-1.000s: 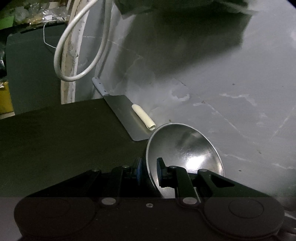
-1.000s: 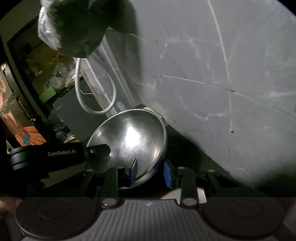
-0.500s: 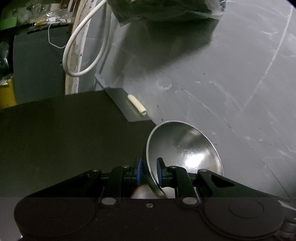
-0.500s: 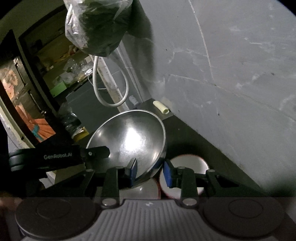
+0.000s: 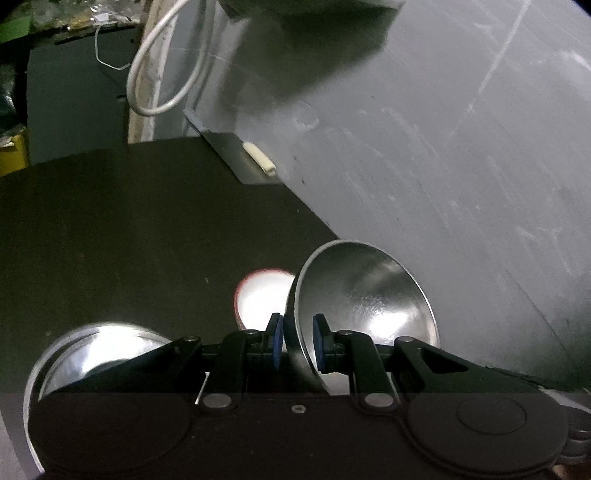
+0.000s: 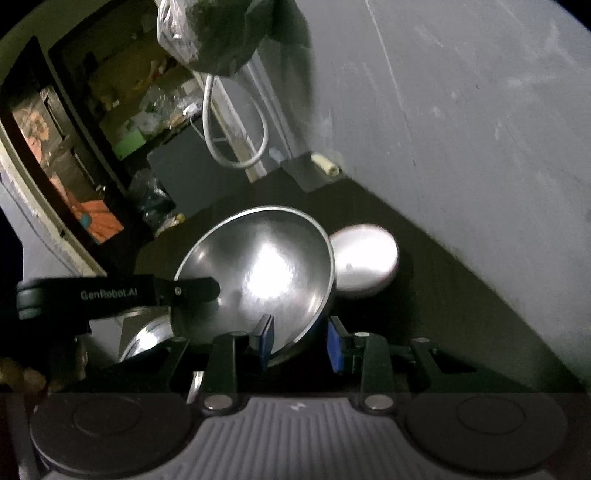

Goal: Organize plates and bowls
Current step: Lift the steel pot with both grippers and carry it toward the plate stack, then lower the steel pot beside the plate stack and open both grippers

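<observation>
Both grippers hold one steel bowl point(image 5: 365, 295) by its rim, tilted above the dark table point(image 5: 110, 221). My left gripper point(image 5: 297, 341) is shut on the near rim, one blue pad inside and one outside. In the right wrist view my right gripper point(image 6: 300, 341) is shut on the near wall of the same bowl point(image 6: 258, 266), and a left finger point(image 6: 192, 290) reaches its left rim. A white bowl with a red rim point(image 5: 262, 299) rests on the table just beyond; it shows blurred behind the held bowl point(image 6: 364, 258). A second steel bowl point(image 5: 96, 350) lies low at the left.
A scuffed grey wall point(image 5: 443, 147) runs close along the right of the table. A metal plate with a cream roll point(image 5: 258, 160) sits at the far corner. A white cable loop point(image 5: 162, 74) and a plastic bag point(image 6: 210, 33) hang there. Cluttered shelves point(image 6: 129, 110) stand far left.
Both grippers drew back along the wall with the bowl still gripped. The plate with the cream roll has receded. The white bowl and the second steel bowl have come into view.
</observation>
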`<state>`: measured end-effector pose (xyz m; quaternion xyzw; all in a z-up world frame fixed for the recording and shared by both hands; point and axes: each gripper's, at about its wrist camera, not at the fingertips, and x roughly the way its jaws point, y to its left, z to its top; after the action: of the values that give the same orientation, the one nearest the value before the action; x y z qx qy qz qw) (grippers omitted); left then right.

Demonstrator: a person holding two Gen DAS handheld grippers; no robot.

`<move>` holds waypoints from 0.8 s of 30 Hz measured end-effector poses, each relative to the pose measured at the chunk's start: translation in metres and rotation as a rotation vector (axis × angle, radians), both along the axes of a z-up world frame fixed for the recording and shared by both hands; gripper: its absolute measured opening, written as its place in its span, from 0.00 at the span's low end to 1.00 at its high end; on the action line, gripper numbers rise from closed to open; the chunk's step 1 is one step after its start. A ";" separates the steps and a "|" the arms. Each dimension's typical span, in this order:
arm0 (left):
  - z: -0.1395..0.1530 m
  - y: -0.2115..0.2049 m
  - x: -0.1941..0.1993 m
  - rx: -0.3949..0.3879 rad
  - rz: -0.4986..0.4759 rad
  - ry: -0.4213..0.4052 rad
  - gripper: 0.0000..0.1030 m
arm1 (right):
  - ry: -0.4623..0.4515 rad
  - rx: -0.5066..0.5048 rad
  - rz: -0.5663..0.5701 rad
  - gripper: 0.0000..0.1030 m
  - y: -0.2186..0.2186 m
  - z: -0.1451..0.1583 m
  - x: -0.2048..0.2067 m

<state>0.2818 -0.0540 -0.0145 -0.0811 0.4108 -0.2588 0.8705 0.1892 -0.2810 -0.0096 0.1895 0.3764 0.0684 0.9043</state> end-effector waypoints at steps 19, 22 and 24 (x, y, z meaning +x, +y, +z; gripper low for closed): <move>-0.028 -0.002 -0.042 0.090 -0.122 0.151 0.18 | 0.165 0.047 0.038 0.33 -0.008 -0.021 -0.051; -0.034 0.001 -0.049 0.110 -0.135 0.182 0.18 | 0.187 0.050 0.057 0.33 -0.006 -0.022 -0.054; -0.037 0.003 -0.053 0.124 -0.141 0.200 0.19 | 0.197 0.053 0.065 0.33 -0.004 -0.023 -0.056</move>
<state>0.2292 -0.0508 -0.0511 -0.0236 0.5152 -0.2839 0.8083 0.1329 -0.2849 -0.0329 0.2068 0.4677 0.0888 0.8548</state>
